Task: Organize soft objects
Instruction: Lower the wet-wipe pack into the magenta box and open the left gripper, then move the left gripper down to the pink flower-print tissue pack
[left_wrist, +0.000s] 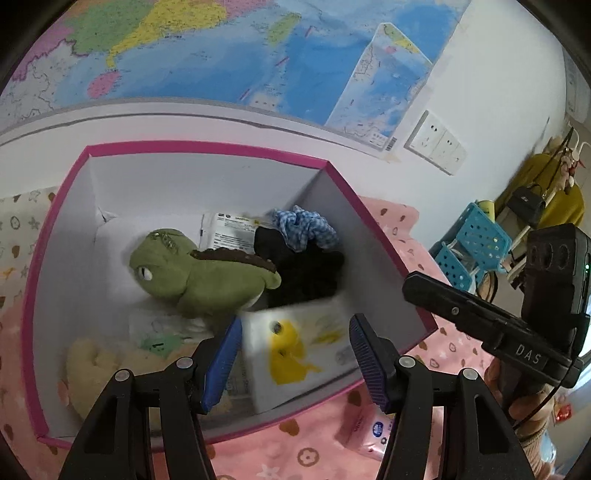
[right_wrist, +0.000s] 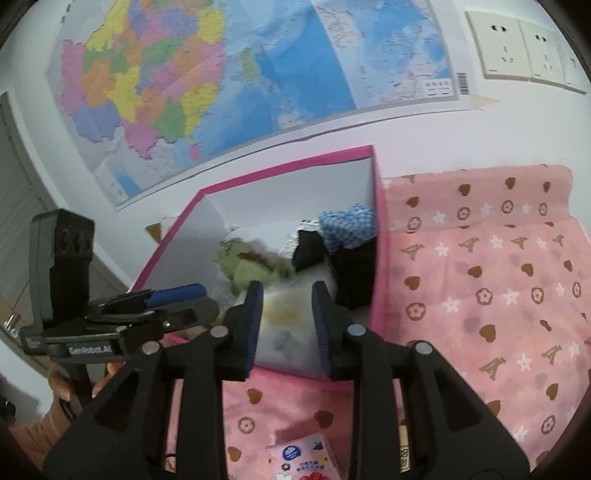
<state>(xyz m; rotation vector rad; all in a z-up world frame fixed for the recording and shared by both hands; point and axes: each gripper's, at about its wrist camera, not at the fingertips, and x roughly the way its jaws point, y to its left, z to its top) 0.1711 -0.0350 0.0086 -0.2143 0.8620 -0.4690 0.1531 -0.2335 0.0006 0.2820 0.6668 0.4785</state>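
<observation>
Left gripper (left_wrist: 295, 325) hangs over the near edge of a pink-rimmed box (left_wrist: 373, 225), tilted down into it. Its blue pads (left_wrist: 221, 365) stand well apart and press on nothing. Between them shows a white tissue pack with a yellow cartoon figure (left_wrist: 295, 350), blurred, lying low against the box's near wall. Seen from the other side, the left gripper's fingertips stand off to one side of that pack, not around it.

The right gripper (right_wrist: 288, 288) reaches in over the box's near right corner. Its jaws are parted too, and the same pack appears blurred beyond the gap, with neither pad on it.

Inside the box, a green dinosaur plush (left_wrist: 199, 273) lies across the middle, its head toward the left wall. A black fabric item (left_wrist: 306, 273) touches its tail end by the right wall, and a blue-and-white checked scrunchie (left_wrist: 306, 230) rests on top of that fabric. A white printed packet (left_wrist: 229, 232) lies flat at the back wall. A cream plush (left_wrist: 99, 365) fills the near left corner, beside a pale packet with green print (left_wrist: 162, 332).

The box sits on a pink patterned sheet (right_wrist: 480, 280), close to the wall with a map (right_wrist: 207, 74). A pink wipes packet (right_wrist: 303, 458) lies on the sheet just outside the box's near edge.
</observation>
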